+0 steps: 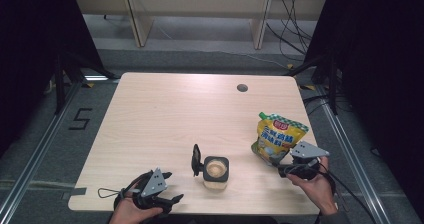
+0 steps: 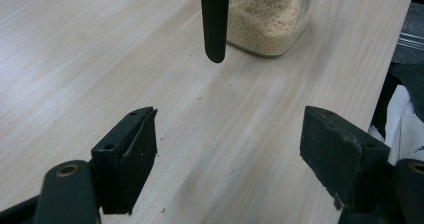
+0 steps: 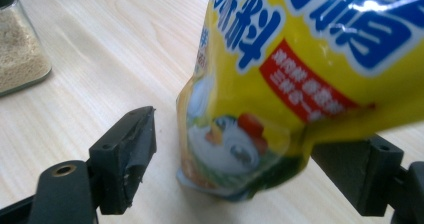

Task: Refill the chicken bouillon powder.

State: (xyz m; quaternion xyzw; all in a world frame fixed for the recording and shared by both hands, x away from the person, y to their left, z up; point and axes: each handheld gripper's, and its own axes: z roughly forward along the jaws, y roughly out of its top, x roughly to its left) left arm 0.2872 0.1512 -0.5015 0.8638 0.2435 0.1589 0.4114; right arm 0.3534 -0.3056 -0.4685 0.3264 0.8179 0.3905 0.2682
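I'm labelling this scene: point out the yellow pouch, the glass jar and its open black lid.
yellow pouch (image 1: 278, 136): high view, printed front.
glass jar (image 1: 216, 170): high view, its open mouth.
black lid (image 1: 196, 160): high view, the flipped-up flap.

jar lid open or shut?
Open: the jar shows its granules from above, and its black flip lid stands up at its left side.

Lighting: bright table, dark surround.
Even overhead light; soft shadows under the jar; the pouch before the right jaws blurs, with glare.
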